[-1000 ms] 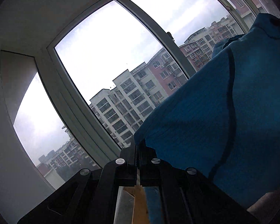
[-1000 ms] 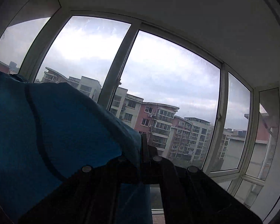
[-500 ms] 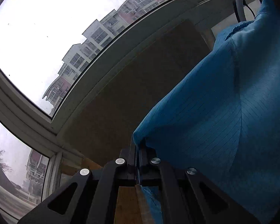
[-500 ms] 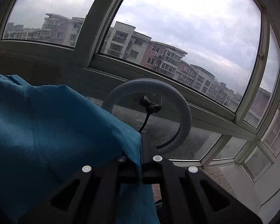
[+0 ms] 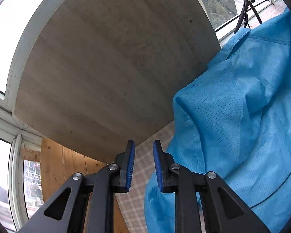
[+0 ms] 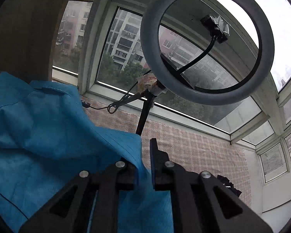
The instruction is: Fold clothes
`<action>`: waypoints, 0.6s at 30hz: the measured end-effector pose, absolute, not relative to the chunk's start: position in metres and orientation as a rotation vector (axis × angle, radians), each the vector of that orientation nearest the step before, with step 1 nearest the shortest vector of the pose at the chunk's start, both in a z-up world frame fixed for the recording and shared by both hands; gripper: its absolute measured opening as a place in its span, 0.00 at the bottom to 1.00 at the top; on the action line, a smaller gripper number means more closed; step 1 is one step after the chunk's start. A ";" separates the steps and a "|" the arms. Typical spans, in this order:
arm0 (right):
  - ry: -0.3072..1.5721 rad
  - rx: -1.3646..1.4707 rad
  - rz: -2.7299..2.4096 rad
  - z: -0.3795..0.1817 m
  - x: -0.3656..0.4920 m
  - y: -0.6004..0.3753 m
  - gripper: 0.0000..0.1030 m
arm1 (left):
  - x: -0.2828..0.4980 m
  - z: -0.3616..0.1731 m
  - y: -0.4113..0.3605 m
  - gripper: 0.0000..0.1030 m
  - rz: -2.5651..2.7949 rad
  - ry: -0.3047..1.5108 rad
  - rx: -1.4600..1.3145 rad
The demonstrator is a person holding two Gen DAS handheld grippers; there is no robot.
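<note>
Both my left claw (image 5: 142, 165) and right claw (image 6: 146, 161) gape with nothing held, the blue shirt (image 5: 242, 126) bunched on the table (image 5: 106, 68) between them, so folding has hardly begun.

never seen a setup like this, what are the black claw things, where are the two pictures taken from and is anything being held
The black claws are handheld two-finger grippers, one in each of a person's hands, each carrying a fisheye camera looking along its fingers. In the left wrist view, the left gripper stands open, blue pads apart, holding nothing; the bright blue pinstriped cloth garment lies just right of it, beside a pale wooden tabletop. In the right wrist view, the right gripper is also open, with the garment draped over its left finger. Behind stands a grey ring light on a black stand.
</note>
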State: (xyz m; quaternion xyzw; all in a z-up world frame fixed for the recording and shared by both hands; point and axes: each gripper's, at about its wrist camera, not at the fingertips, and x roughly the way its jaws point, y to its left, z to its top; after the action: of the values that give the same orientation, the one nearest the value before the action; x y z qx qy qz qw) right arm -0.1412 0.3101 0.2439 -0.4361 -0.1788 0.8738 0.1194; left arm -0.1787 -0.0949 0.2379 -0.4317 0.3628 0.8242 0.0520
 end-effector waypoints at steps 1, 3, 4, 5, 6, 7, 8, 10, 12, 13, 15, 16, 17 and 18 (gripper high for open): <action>-0.501 -1.281 2.562 0.245 -0.137 0.315 0.20 | -0.168 0.238 -0.106 0.21 2.505 1.086 -1.321; -0.424 -1.287 2.591 0.249 -0.125 0.326 0.24 | -0.147 0.233 -0.136 0.27 2.484 1.047 -1.345; -0.356 -1.287 2.621 0.253 -0.115 0.332 0.25 | -0.138 0.226 -0.151 0.39 2.468 1.032 -1.362; -0.278 -1.291 2.659 0.258 -0.102 0.337 0.26 | -0.127 0.216 -0.161 0.45 2.449 1.017 -1.390; -0.199 -1.293 2.695 0.262 -0.088 0.341 0.31 | -0.118 0.202 -0.167 0.47 2.429 1.003 -1.417; -0.121 -1.294 2.729 0.267 -0.075 0.346 0.36 | -0.112 0.182 -0.167 0.47 2.409 0.991 -1.444; -0.074 -1.280 2.751 0.272 -0.057 0.350 0.37 | -0.106 0.163 -0.166 0.47 2.388 0.978 -1.471; 0.009 -1.256 2.786 0.280 -0.021 0.355 0.41 | -0.093 0.124 -0.165 0.47 2.345 0.953 -1.523; 0.082 -1.234 2.811 0.285 0.015 0.359 0.47 | -0.085 0.089 -0.164 0.47 2.317 0.921 -1.571; 0.109 -1.228 2.811 0.285 0.031 0.360 0.48 | -0.091 0.079 -0.165 0.47 2.331 0.898 -1.588; 0.165 -1.217 2.806 0.283 0.062 0.361 0.51 | -0.102 0.059 -0.167 0.47 2.361 0.867 -1.613; 0.193 -1.213 2.801 0.281 0.076 0.362 0.51 | -0.105 0.051 -0.171 0.40 2.376 0.857 -1.628; 0.216 -1.215 2.796 0.280 0.089 0.361 0.51 | -0.111 0.045 -0.175 0.33 2.387 0.843 -1.650; 0.228 -1.221 2.781 0.278 0.099 0.360 0.51 | -0.117 0.040 -0.180 0.10 2.394 0.821 -1.678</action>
State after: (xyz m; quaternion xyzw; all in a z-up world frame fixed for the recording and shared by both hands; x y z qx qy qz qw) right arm 0.0991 0.3603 0.2777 -0.4004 0.0749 0.9120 0.0477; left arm -0.1166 -0.1803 0.0397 -0.5519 0.2700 0.7873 0.0524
